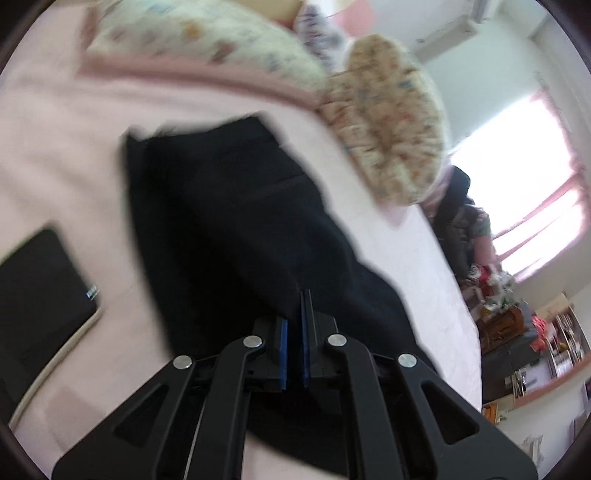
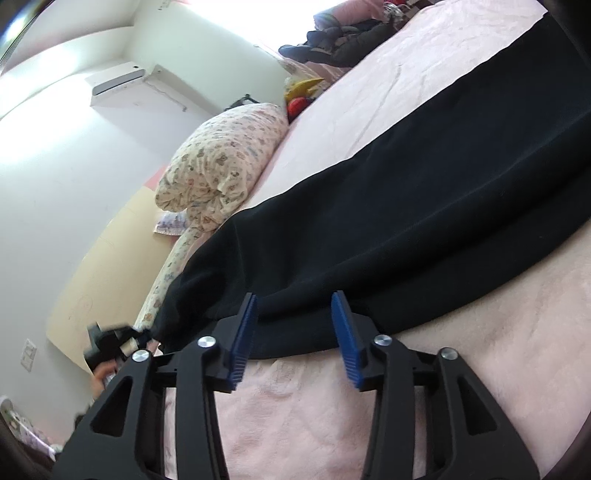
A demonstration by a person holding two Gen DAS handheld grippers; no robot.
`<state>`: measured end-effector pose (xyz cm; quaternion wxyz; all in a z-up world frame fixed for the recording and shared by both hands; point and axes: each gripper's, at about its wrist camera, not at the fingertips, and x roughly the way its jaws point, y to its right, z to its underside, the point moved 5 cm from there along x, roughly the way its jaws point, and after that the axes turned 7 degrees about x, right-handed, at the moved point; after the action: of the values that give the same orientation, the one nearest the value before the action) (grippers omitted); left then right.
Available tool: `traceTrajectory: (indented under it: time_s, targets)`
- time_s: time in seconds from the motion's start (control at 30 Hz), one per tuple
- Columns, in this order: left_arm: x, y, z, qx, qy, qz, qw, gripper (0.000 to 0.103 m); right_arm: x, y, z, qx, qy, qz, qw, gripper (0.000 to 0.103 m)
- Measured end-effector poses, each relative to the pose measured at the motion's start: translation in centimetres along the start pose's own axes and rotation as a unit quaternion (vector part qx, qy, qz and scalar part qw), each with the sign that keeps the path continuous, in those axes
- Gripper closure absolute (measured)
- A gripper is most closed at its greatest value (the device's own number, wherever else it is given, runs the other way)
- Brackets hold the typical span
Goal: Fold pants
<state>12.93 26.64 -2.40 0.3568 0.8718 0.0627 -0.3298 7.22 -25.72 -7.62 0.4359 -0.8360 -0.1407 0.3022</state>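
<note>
Black pants [image 1: 240, 221] lie lengthwise on a pink bed [image 1: 55, 147]. My left gripper [image 1: 295, 317] hangs over their near end, its blue pads pressed together on a pinch of the black cloth. In the right wrist view the pants [image 2: 406, 203] run from the upper right down to the left, where the left gripper [image 2: 110, 343] holds their drawn-out end. My right gripper [image 2: 295, 295] stands open at the pants' near edge. The hem lies between its blue pads [image 2: 343, 325], and they do not press on it.
Two patterned pillows [image 1: 388, 122] [image 1: 203, 33] lie at the head of the bed. A flat black device [image 1: 40, 288] rests on the blanket at left. A pile of dark clothes [image 2: 340, 44] sits at the far bed edge. Pink blanket [image 2: 295, 406] shows below the right gripper.
</note>
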Motion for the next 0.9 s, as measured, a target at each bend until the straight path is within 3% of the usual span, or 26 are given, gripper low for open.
traceTrajectory:
  time_s: [0.07, 0.13, 0.27, 0.33, 0.5, 0.73, 0.9]
  targets:
    - [0.7, -1.5, 0.7, -0.014, -0.012, -0.008, 0.9998, 0.097, -0.6, -1.0, 0.0, 0.008, 0.001, -0.01, 1.0, 0.056]
    - [1.1, -2.1, 1.1, -0.022, -0.015, -0.013, 0.9996, 0.095, -1.2, -2.5, 0.0, 0.039, 0.003, -0.033, 0.999, 0.046]
    - [2.0, -2.7, 1.2, -0.028, -0.02, -0.02, 0.9992, 0.092, 0.0, -4.2, -0.1, 0.134, -0.026, -0.065, 0.989, 0.047]
    - [2.0, -2.8, 1.3, -0.029, -0.02, -0.019, 0.9992, 0.091, 1.6, -4.2, 0.3, 0.188, -0.05, -0.061, 0.979, 0.061]
    - [1.9, -2.9, 1.4, -0.023, -0.021, -0.021, 0.9993, 0.089, 5.2, -3.9, 1.4, 0.224, -0.078, 0.005, 0.971, 0.064]
    - [2.3, -3.0, 1.2, -0.026, -0.029, -0.015, 0.9991, 0.088, 7.8, -2.1, 1.8, 0.264, -0.079, 0.088, 0.957, 0.063]
    - [2.6, -3.1, 1.2, -0.026, -0.034, -0.013, 0.999, 0.086, 8.3, -1.3, 1.7, 0.285, -0.061, 0.093, 0.952, 0.063]
